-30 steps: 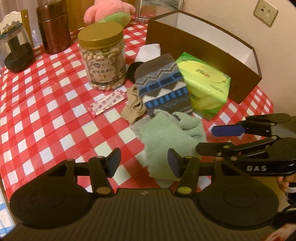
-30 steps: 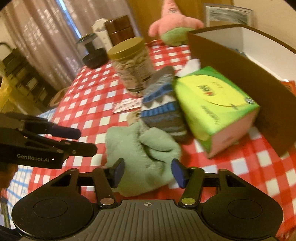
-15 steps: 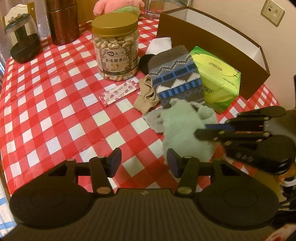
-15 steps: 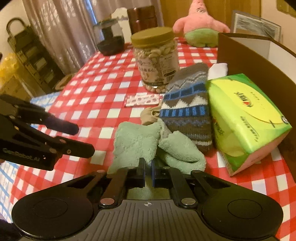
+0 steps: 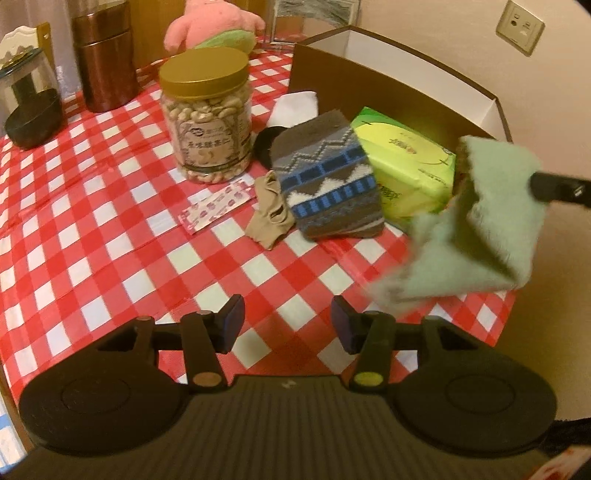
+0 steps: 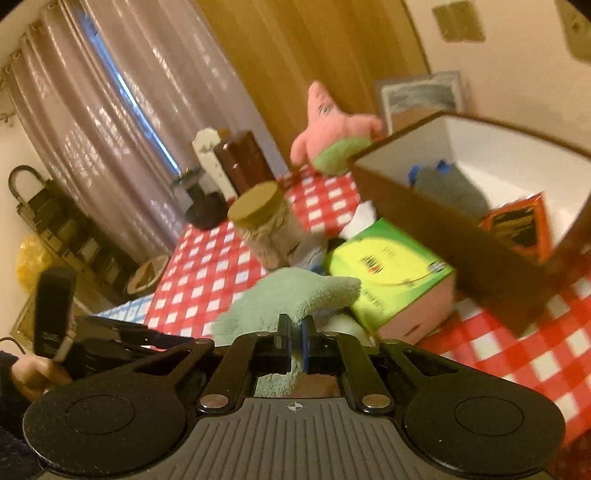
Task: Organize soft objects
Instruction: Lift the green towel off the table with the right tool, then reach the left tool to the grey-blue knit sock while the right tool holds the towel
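Note:
My right gripper is shut on a pale green fluffy cloth, which hangs off the table at the right of the left wrist view, near the brown open box. Inside that box lie a grey soft item and an orange packet. My left gripper is open over bare tablecloth with nothing between its fingers. On the table remain a patterned grey-blue sock, a beige stocking, a white cloth and a pink plush.
A green tissue pack lies against the box front. A nut jar, a plaster strip packet, a brown canister and a dark glass grinder stand on the red-checked tablecloth. The wall is close on the right.
The right gripper shut on the green cloth, then lifted it off the table and carried it right toward the box. The left gripper stayed open and barely moved.

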